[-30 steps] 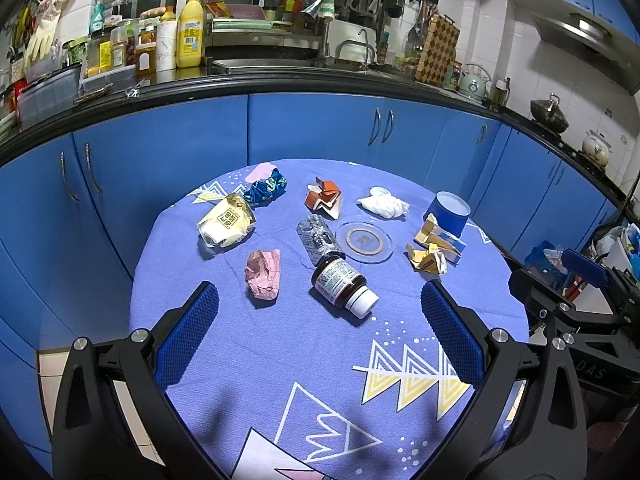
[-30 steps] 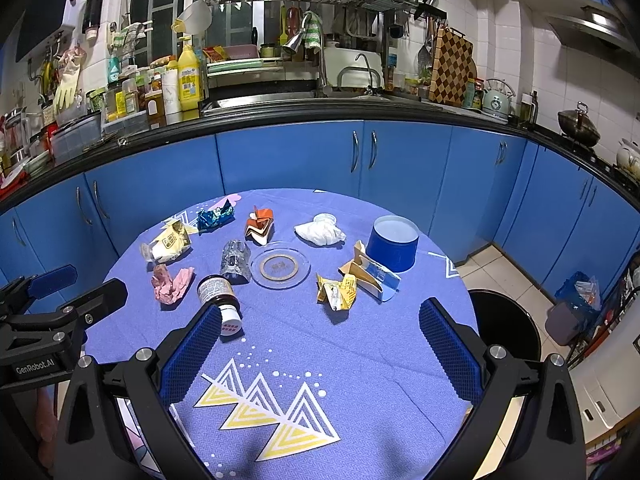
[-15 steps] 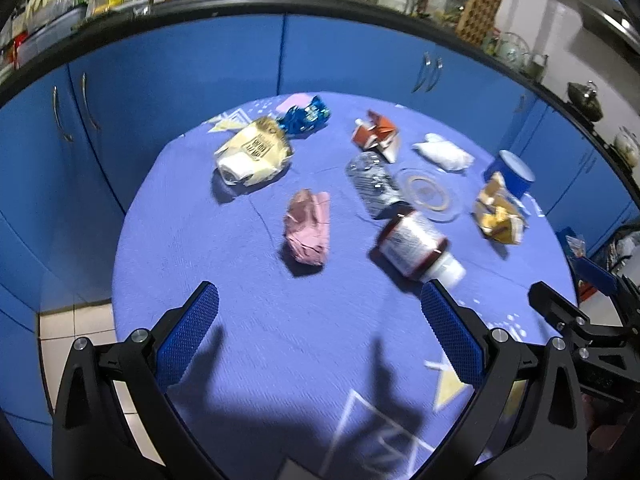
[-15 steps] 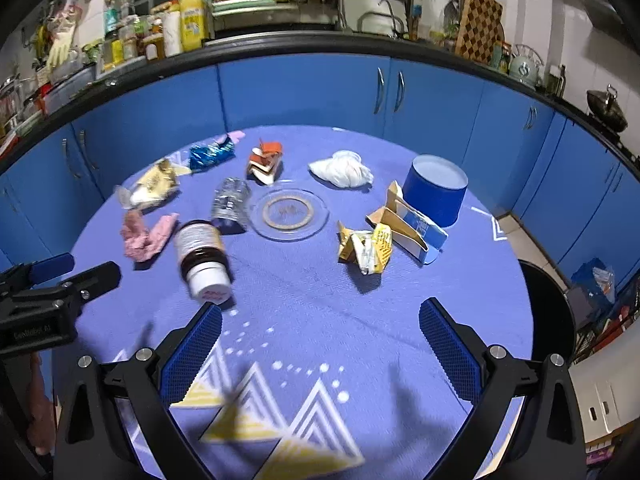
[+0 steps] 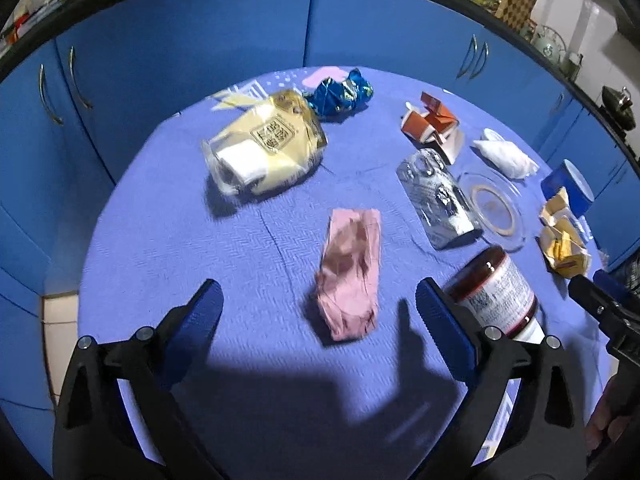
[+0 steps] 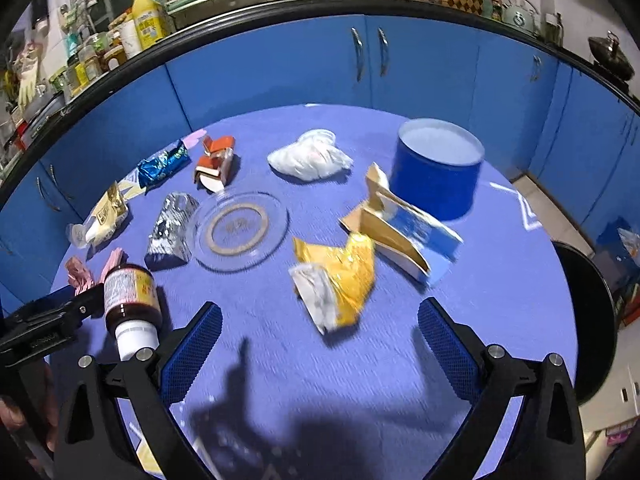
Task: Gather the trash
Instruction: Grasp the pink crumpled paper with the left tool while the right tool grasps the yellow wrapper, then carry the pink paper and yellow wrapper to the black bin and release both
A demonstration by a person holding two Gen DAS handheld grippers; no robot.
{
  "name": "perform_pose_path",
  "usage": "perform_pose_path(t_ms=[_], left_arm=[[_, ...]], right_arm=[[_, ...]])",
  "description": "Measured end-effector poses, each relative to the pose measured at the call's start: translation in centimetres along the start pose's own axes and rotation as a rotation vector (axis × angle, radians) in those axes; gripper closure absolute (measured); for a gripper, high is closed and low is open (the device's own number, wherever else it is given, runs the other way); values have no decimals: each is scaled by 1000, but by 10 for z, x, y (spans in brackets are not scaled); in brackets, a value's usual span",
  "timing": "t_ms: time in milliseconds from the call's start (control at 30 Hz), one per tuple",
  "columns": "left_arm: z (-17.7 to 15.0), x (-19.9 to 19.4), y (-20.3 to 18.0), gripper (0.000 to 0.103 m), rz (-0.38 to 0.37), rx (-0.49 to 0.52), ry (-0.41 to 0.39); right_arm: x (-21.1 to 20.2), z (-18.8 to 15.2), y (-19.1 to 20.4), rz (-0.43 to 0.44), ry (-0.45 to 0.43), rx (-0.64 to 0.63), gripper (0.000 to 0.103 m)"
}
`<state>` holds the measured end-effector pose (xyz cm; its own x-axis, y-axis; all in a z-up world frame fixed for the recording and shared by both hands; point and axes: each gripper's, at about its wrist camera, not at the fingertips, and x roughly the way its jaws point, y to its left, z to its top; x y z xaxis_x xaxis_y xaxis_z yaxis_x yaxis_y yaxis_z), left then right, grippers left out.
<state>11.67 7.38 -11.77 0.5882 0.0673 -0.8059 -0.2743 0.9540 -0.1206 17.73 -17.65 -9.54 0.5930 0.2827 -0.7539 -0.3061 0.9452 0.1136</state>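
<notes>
Trash lies scattered on a round table with a blue cloth [image 5: 168,248]. My left gripper [image 5: 320,312] is open, low over a crumpled pink wrapper [image 5: 350,276] that lies between its jaws. My right gripper [image 6: 320,320] is open just before a crumpled yellow wrapper [image 6: 340,276]. Other trash: a beige snack bag [image 5: 264,148], a blue foil wrapper [image 5: 340,96], an orange carton [image 5: 432,124], a silver foil pack [image 5: 440,196], a white wad [image 6: 308,160], a torn blue-and-tan box [image 6: 404,232].
A brown bottle with a white cap [image 6: 130,308] lies on its side by the left gripper. A glass dish [image 6: 238,230] sits mid-table, a blue round tin [image 6: 436,168] at the right. A black bin [image 6: 588,320] stands beyond the table's right edge. Blue cabinets [image 6: 280,64] ring the table.
Both grippers have tilted down and moved in toward the table; the left has closed in on the pink wrapper, the right on the yellow wrapper. Both stay open.
</notes>
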Motion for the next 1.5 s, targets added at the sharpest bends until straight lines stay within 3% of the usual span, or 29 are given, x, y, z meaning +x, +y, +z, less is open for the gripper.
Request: perform_pose_path(t_ms=[33,133,233,267,300,333,367,400,467,833,1000,1500], left_arm=[[2,0,0,9,-15,2,-6],[6,4,0,13,-19,6,-2],[9,6,0,22,-13,19,-8],[10,6,-1,32,-9,22,-13],[11,6,-1,37,-5,25,-17],[12,6,-1,57,5,29,-24],[13,6,-1,71,4,29,-25],[13,7,0,72,-6,25,-24],[13,5,3,79,-38,7,-28],[20,-30,-7,80,-17,19,-139],[22,-38,-14,80,-29,22,-151],[36,-51,-127,80,-169,221,-175]], right_arm=[[2,1,1,0,-3,-4,11],[15,9,6,-4,18,-26,44],[24,12,10,-10,29,-53,65],[29,12,11,-2,46,-67,81],[31,12,11,1,59,-71,88],[31,12,12,-9,53,-79,92],[32,12,13,-5,59,-90,94],[32,11,14,1,63,-98,96],[29,9,19,0,52,-124,96],[-3,9,15,24,-28,-124,97],[-21,8,12,31,-59,-122,97],[-70,5,-66,-75,-143,-2,97]])
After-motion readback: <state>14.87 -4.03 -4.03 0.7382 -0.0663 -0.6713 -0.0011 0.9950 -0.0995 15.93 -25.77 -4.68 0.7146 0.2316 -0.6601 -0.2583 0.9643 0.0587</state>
